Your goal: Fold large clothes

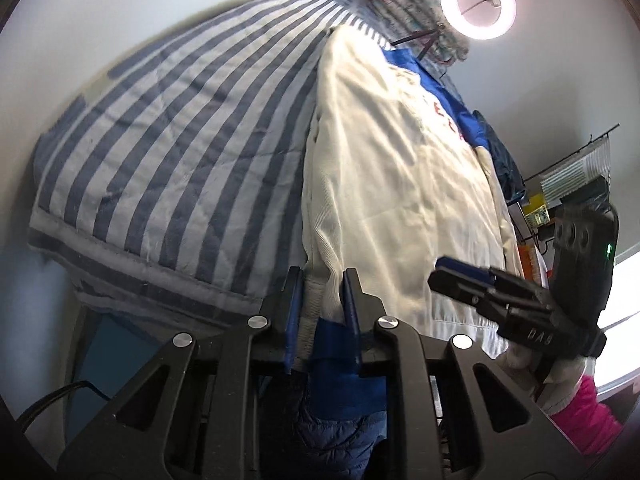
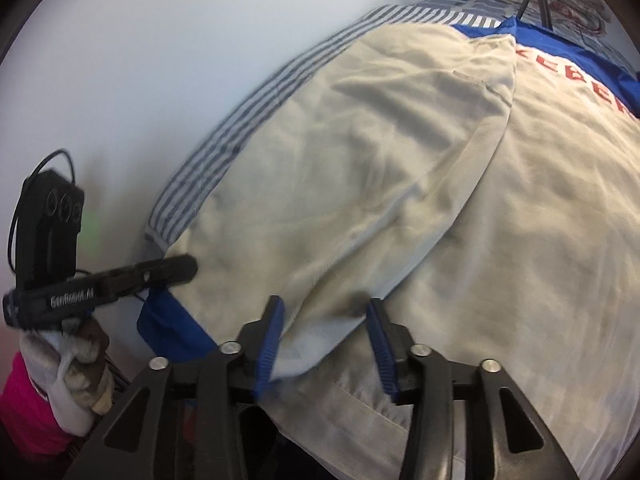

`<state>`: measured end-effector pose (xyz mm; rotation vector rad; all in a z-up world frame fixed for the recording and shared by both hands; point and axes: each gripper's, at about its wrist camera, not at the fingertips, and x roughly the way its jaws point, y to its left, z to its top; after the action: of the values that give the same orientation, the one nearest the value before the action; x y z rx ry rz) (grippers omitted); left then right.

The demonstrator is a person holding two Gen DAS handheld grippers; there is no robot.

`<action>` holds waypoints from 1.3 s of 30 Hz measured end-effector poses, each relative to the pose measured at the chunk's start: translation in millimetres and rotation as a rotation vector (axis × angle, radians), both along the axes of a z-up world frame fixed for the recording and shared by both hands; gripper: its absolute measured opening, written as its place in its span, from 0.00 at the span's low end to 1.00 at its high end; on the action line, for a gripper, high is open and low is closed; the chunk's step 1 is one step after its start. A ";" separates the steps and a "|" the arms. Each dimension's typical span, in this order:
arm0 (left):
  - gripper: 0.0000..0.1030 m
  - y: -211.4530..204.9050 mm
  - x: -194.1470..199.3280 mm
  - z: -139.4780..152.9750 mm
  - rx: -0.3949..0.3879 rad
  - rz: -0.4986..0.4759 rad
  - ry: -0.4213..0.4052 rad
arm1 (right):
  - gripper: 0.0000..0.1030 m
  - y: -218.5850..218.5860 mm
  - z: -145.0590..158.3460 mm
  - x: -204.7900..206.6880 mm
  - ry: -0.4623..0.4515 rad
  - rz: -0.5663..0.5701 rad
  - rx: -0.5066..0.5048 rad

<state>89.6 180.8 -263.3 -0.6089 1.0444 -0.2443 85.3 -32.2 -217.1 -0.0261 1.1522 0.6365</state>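
A cream jacket (image 1: 392,184) with blue panels and red lettering lies spread on a striped bed; one sleeve (image 2: 360,152) is folded across its body. In the left wrist view my left gripper (image 1: 322,304) is shut on the jacket's ribbed hem and a blue cuff at the near edge. The right wrist view shows that same gripper (image 2: 188,268) side on, at the jacket's near left corner. My right gripper (image 2: 326,340) stands open over the hem, and a fabric corner lies against its left pad (image 2: 270,340). It also shows at the right of the left wrist view (image 1: 444,276).
The blue-and-white striped bedspread (image 1: 160,140) runs along a white wall. A patterned cloth pile (image 1: 400,4) and a ring light (image 1: 478,4) stand at the far end. A wire shelf rack (image 1: 572,184) is at the right. A gloved hand (image 2: 76,356) with a pink sleeve (image 2: 24,400) holds the left gripper.
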 end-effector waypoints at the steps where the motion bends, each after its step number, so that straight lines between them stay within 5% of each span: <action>1: 0.17 -2.1 -0.5 1.9 0.009 -0.003 -0.009 | 0.48 1.4 4.0 3.2 -0.003 0.001 0.004; 9: 0.17 -20.4 -0.4 14.7 0.065 -0.045 -0.064 | 0.59 42.5 27.2 38.5 0.010 0.024 0.026; 15: 0.17 -28.6 3.4 19.0 0.083 -0.070 -0.086 | 0.60 83.7 18.0 80.1 0.098 -0.011 0.046; 19: 0.17 -33.0 6.5 20.2 0.087 -0.081 -0.093 | 0.59 113.2 4.8 90.5 0.108 0.003 -0.058; 20: 0.17 -33.7 7.6 20.3 0.088 -0.083 -0.095 | 0.53 120.7 0.4 91.3 0.097 0.010 -0.114; 22: 0.17 -35.6 8.5 21.5 0.101 -0.087 -0.105 | 0.20 131.7 -9.0 91.3 0.095 0.033 -0.191; 24: 0.19 -36.0 8.3 23.4 0.116 -0.075 -0.115 | 0.11 134.0 -14.3 91.7 0.101 0.036 -0.215; 28: 0.60 -38.6 4.9 29.1 0.127 -0.038 -0.160 | 0.05 124.8 -12.2 94.5 0.113 0.017 -0.173; 31: 0.66 -43.6 11.7 21.2 0.147 -0.053 -0.117 | 0.04 108.4 -9.5 102.3 0.136 0.002 -0.119; 33: 0.66 -46.7 18.6 11.3 0.093 -0.073 -0.076 | 0.04 101.3 -6.4 103.7 0.143 0.000 -0.100; 35: 0.49 -48.9 25.3 0.3 0.059 -0.078 -0.032 | 0.04 91.3 -4.7 97.2 0.145 0.002 -0.087; 36: 0.23 -49.4 27.4 -3.1 0.061 -0.076 -0.016 | 0.04 89.0 -3.9 97.2 0.150 0.004 -0.079; 39: 0.12 -46.2 27.7 -3.4 0.013 -0.057 -0.025 | 0.05 85.2 -1.7 97.0 0.151 0.029 -0.073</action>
<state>117.3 134.6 -266.7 -0.5637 1.0394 -0.2947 182.3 53.0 -218.8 -0.0580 1.3232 0.6297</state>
